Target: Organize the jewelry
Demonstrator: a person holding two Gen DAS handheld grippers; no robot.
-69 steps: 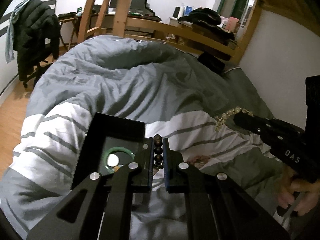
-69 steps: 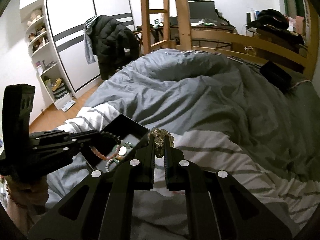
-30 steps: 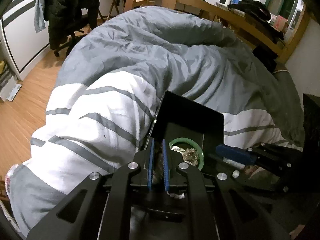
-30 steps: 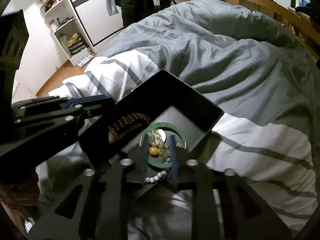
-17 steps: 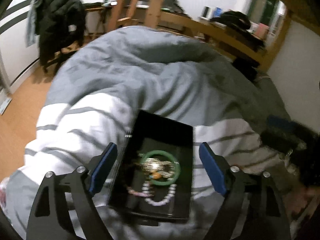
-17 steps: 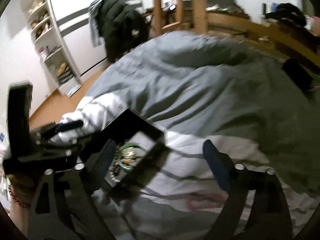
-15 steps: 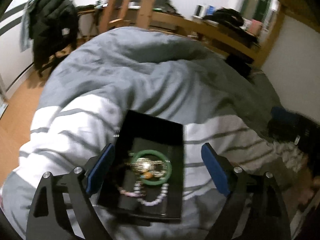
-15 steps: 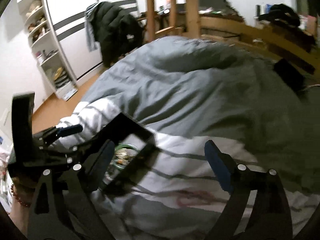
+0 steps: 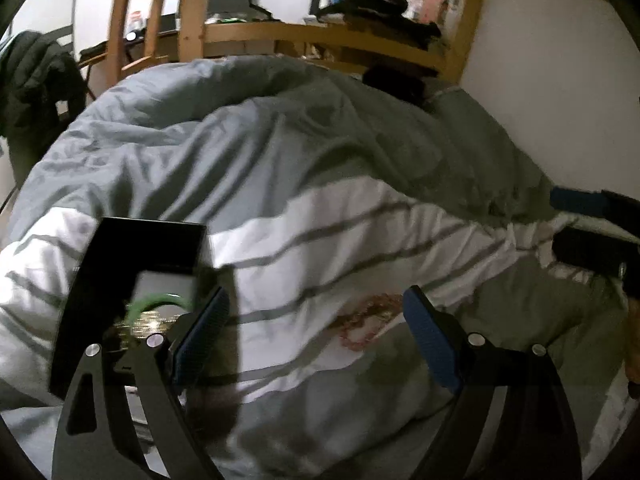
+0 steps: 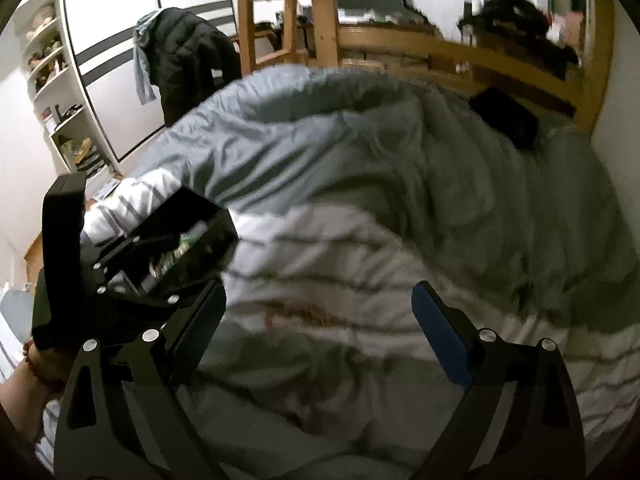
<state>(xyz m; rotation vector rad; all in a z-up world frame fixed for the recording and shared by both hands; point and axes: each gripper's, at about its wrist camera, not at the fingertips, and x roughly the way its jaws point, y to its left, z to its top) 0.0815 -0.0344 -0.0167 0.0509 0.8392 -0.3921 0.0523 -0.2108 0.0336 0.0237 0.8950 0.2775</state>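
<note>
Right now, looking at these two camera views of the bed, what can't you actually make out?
- Black jewelry box, left wrist view: the near half sits behind the left gripper; only a green bangle and something gold show.
- Loose jewelry on the duvet: motion blur; type unclear.
- Same box, right wrist view: the other tool's body covers most contents.
- Right gripper: open, nothing between its fingers.

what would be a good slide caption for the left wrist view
Open left claw hovers over a striped duvet, loose beaded jewelry lying between its fingers and a black box with a green bangle at left.
</note>
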